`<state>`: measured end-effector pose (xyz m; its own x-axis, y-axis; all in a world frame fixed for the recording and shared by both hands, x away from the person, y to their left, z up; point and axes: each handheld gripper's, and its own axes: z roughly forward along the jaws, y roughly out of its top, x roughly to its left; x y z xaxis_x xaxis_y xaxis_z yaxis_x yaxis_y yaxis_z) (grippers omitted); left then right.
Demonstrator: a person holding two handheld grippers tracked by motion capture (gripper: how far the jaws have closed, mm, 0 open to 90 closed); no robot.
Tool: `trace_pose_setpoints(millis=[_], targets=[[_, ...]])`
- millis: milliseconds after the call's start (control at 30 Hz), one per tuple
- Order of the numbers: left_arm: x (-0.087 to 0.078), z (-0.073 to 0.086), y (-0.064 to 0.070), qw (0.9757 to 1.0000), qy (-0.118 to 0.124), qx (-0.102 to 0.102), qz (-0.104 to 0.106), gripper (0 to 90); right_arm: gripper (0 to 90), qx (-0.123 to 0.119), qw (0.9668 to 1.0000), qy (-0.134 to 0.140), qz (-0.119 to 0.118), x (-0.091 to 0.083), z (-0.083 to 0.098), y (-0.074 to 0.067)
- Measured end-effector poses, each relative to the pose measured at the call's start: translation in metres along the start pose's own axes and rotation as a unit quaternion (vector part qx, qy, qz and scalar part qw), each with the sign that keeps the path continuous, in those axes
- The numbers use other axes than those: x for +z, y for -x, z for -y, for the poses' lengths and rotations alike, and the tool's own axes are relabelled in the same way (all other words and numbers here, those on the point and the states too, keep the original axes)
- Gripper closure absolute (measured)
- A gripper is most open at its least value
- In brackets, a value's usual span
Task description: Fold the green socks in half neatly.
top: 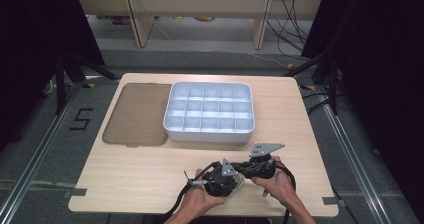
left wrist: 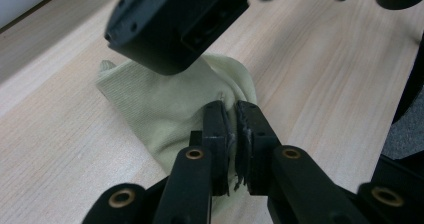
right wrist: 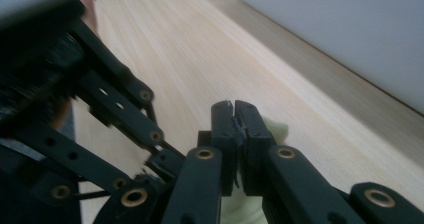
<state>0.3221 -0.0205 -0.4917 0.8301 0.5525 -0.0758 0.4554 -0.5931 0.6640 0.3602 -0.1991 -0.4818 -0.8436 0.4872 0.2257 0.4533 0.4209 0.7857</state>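
Sock (left wrist: pixel 165 104): looking soft, light, floppy; taking it best at an edge.
Left claw (left wrist: pixel 234 115): pinching the sock's fold.
Right claw (right wrist: pixel 234 115): clamping it too.

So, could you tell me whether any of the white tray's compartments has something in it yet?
No, every compartment of the white tray looks bare in the high view, with nothing resting inside.

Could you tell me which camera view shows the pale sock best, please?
The left gripper view: the sock spreads on the table, pinched by the left claw. The right gripper view shows an edge; the high view a sliver.
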Motion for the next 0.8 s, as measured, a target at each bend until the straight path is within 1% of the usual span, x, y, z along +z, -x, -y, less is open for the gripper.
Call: trace_pose_setpoints(millis=[33,67,100,133,167,200,300,333,367,433,467,500,533,567,600,633,667,700,733,767,800], targets=[[0.000,0.000,0.000,1.0000,-0.001,0.002,0.002,82.6,87.7,-0.010,0.9999,-0.012,0.006,0.002,0.002,0.005],[0.000,0.000,0.000,1.0000,-0.001,0.002,0.002,82.4,87.7,-0.010,0.9999,-0.012,0.006,0.002,0.002,0.005],[0.000,0.001,0.001,1.0000,0.004,-0.004,0.006,82.4,87.7,-0.005,0.9996,-0.023,0.013,0.003,0.004,0.006],[0.000,0.000,0.001,1.0000,0.001,-0.001,0.004,82.3,87.7,-0.001,0.9994,-0.030,0.015,0.005,0.007,0.007],[0.000,0.000,0.001,1.0000,0.001,-0.001,0.005,82.1,87.8,0.002,0.9987,-0.047,0.021,0.007,0.009,0.008],[0.000,0.001,0.001,1.0000,0.003,-0.002,0.006,82.0,87.8,0.002,0.9986,-0.047,0.026,0.009,0.011,0.008],[0.000,0.001,0.000,0.9999,0.005,-0.001,0.009,81.3,88.0,-0.002,0.9985,-0.048,0.026,0.009,0.011,0.011],[-0.001,0.000,0.000,0.9999,0.006,-0.005,0.012,80.6,88.0,-0.005,0.9984,-0.049,0.027,0.010,0.012,0.011],[-0.001,0.001,0.000,0.9996,0.012,-0.017,0.019,79.6,88.0,-0.008,0.9983,-0.051,0.028,0.009,0.012,0.011],[-0.003,0.000,-0.001,0.9995,0.015,-0.015,0.022,78.3,88.0,-0.008,0.9982,-0.052,0.028,0.009,0.012,0.011],[-0.009,-0.001,-0.005,0.9989,0.000,-0.002,0.047,73.9,88.0,-0.008,0.9982,-0.052,0.028,0.009,0.012,0.011],[-0.011,-0.001,-0.004,0.9978,0.022,-0.030,0.055,72.8,88.0,-0.008,0.9982,-0.052,0.028,0.009,0.012,0.011],[-0.011,-0.001,-0.004,0.9978,0.022,-0.030,0.055,72.6,88.0,-0.009,0.9982,-0.052,0.029,0.009,0.012,0.011],[-0.019,-0.003,-0.006,0.9951,0.047,-0.051,0.071,72.3,88.0,-0.008,0.9982,-0.052,0.029,0.010,0.012,0.011],[-0.025,-0.004,-0.009,0.9945,0.053,-0.049,0.075,72.1,88.0,-0.009,0.9982,-0.052,0.029,0.010,0.012,0.011],[-0.030,-0.005,-0.010,0.9940,0.061,-0.054,0.073,72.1,88.0,-0.009,0.9982,-0.052,0.028,0.009,0.012,0.011],[-0.034,-0.006,-0.012,0.9943,0.062,-0.050,0.070,72.5,88.0,-0.008,0.9982,-0.052,0.028,0.009,0.012,0.011],[-0.036,-0.006,-0.013,0.9943,0.062,-0.052,0.070,73.2,88.0,0.000,0.9982,-0.053,0.027,0.010,0.012,0.010],[-0.036,-0.006,-0.013,0.9945,0.060,-0.051,0.069,74.4,88.0,-0.008,0.9982,-0.053,0.028,0.009,0.012,0.011],[-0.035,-0.005,-0.014,0.9950,0.053,-0.047,0.070,75.5,88.0,-0.008,0.9982,-0.053,0.028,0.009,0.012,0.011],[-0.035,-0.005,-0.014,0.9950,0.053,-0.047,0.070,76.7,88.0,-0.008,0.9982,-0.053,0.028,0.009,0.012,0.011]])
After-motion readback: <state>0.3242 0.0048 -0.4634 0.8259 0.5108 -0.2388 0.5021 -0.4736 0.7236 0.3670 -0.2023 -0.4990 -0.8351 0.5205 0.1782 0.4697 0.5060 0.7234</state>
